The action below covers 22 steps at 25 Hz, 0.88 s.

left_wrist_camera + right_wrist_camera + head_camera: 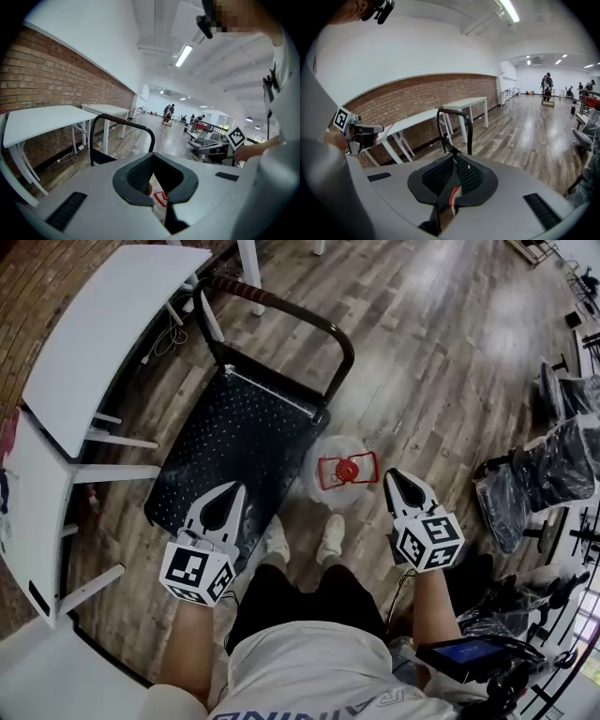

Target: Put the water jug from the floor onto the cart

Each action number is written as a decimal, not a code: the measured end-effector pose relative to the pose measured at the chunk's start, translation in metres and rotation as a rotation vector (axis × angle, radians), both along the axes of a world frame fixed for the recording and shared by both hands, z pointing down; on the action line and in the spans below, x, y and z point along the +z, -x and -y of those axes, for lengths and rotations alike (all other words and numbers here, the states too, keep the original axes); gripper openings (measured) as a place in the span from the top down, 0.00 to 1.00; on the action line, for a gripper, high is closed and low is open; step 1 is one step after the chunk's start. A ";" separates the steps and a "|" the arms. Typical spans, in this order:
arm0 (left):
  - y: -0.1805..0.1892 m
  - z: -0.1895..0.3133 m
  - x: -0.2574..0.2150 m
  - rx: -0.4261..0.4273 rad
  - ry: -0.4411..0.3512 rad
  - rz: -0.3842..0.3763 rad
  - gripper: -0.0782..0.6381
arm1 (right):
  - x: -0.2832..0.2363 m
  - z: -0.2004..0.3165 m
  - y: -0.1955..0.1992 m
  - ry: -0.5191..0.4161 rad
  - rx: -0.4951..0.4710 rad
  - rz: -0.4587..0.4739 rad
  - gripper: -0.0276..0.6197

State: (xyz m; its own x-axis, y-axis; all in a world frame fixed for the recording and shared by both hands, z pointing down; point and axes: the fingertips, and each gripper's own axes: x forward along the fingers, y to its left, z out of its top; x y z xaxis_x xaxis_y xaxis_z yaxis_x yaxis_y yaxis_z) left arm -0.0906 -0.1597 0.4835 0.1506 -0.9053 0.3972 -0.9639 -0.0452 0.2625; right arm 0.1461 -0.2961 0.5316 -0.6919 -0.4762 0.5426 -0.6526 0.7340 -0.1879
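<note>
Both hand-held grippers have their jaws closed and empty. The left gripper hangs above the black cart's near end. The right gripper is near the clear, red-capped water jug, which stands on the wooden floor beside the cart.

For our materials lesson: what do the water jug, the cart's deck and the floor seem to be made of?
The water jug: probably clear, glossy plastic; the floor shows through it. The cart deck: black and matt, maybe metal or hard plastic; small dots cover it. The floor: wood-look planks with a slight sheen; grain and glare show, but whether it is wood or laminate is unclear.
</note>
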 end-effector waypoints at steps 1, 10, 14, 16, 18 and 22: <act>-0.002 -0.001 0.009 -0.013 0.012 -0.001 0.89 | 0.017 -0.001 -0.001 0.021 -0.021 -0.012 0.95; -0.023 0.008 0.099 -0.070 0.130 0.012 0.89 | 0.137 0.016 -0.004 0.078 -0.118 -0.090 0.76; -0.028 0.004 0.136 -0.055 0.179 0.012 0.89 | 0.185 0.016 0.008 0.093 -0.171 -0.135 0.67; -0.029 0.001 0.150 -0.038 0.198 0.013 0.89 | 0.208 0.016 0.015 0.087 -0.196 -0.162 0.59; -0.029 -0.003 0.162 -0.032 0.213 0.014 0.89 | 0.234 0.015 0.021 0.089 -0.219 -0.189 0.50; -0.030 -0.024 0.189 -0.061 0.261 -0.002 0.89 | 0.285 0.003 0.022 0.119 -0.258 -0.260 0.41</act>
